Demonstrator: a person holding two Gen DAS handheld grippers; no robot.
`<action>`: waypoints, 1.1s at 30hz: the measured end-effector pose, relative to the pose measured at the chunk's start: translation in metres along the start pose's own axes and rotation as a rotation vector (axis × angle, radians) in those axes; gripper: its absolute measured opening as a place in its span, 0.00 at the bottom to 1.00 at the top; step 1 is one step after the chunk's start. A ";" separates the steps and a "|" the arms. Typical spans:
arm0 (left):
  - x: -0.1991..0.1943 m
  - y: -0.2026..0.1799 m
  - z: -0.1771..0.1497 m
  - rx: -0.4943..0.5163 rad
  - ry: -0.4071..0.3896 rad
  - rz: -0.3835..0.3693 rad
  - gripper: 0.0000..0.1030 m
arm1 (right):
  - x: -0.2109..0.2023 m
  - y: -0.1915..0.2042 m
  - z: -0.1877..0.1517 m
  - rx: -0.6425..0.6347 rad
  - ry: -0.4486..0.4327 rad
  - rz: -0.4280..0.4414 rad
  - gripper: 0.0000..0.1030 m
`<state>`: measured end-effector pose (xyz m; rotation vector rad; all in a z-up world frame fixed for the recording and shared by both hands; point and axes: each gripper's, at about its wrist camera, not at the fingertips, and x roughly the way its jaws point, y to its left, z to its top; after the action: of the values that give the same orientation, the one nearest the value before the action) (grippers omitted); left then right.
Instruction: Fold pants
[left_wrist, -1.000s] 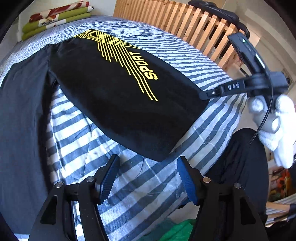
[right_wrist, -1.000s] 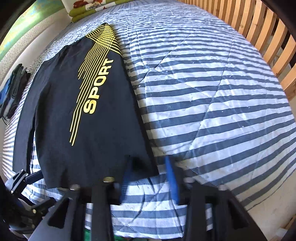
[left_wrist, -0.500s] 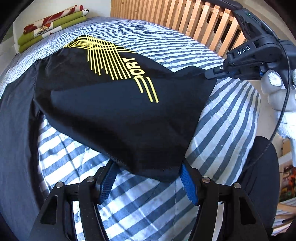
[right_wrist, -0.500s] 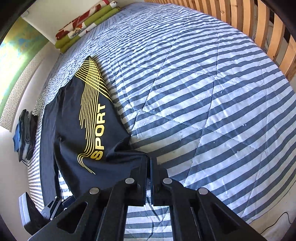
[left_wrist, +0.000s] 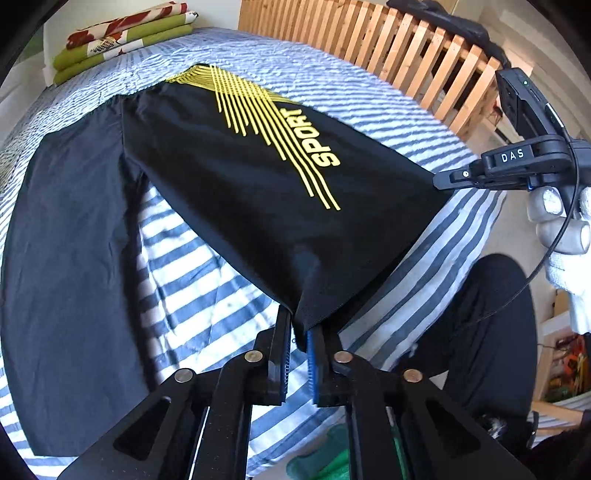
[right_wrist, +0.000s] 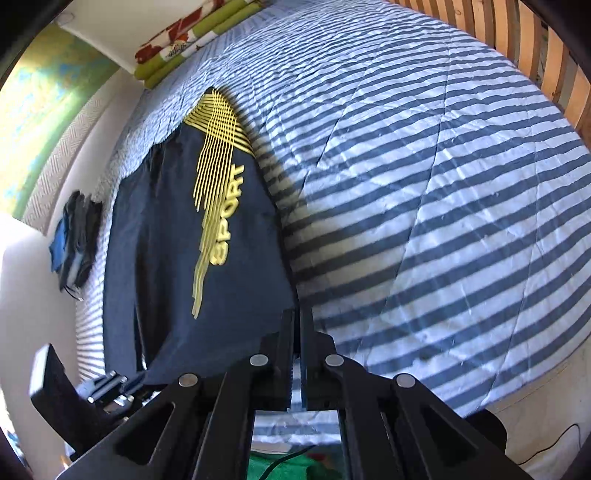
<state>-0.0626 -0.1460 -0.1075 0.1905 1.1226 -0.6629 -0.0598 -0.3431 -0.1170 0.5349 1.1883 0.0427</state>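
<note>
Black pants (left_wrist: 240, 177) with yellow stripes and the word SPORT lie spread on a striped bed. The printed leg's hem is raised off the cover and stretched between both grippers. My left gripper (left_wrist: 299, 332) is shut on the near hem corner. My right gripper (left_wrist: 439, 181) pinches the other hem corner, held by a white-gloved hand (left_wrist: 557, 221). In the right wrist view, the right gripper (right_wrist: 297, 321) is shut on the pants (right_wrist: 166, 258), and the left gripper (right_wrist: 122, 384) shows at the lower left. The plain leg (left_wrist: 66, 258) lies flat at the left.
The blue-and-white striped bedcover (right_wrist: 424, 184) stretches wide to the right of the pants. A wooden slatted rail (left_wrist: 388, 48) runs along the far side. Folded green and red bedding (left_wrist: 122, 40) sits at the bed's far end. The person's dark-clad leg (left_wrist: 480, 332) is at the bed edge.
My left gripper went from open around the hem to shut on its corner. The right gripper shut on the other corner, and both raised the printed leg's hem off the bed.
</note>
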 end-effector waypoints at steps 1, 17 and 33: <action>0.003 0.003 0.000 -0.007 0.032 -0.002 0.33 | 0.006 0.003 -0.004 -0.020 0.008 -0.029 0.02; 0.020 -0.105 0.075 0.136 -0.110 -0.142 0.47 | -0.019 -0.030 -0.002 0.079 -0.070 -0.075 0.21; 0.088 -0.135 0.109 0.087 -0.048 -0.152 0.02 | -0.041 -0.062 0.023 0.101 -0.122 -0.055 0.24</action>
<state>-0.0331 -0.3384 -0.1120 0.1638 1.0695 -0.8489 -0.0706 -0.4180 -0.1012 0.5848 1.0892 -0.0961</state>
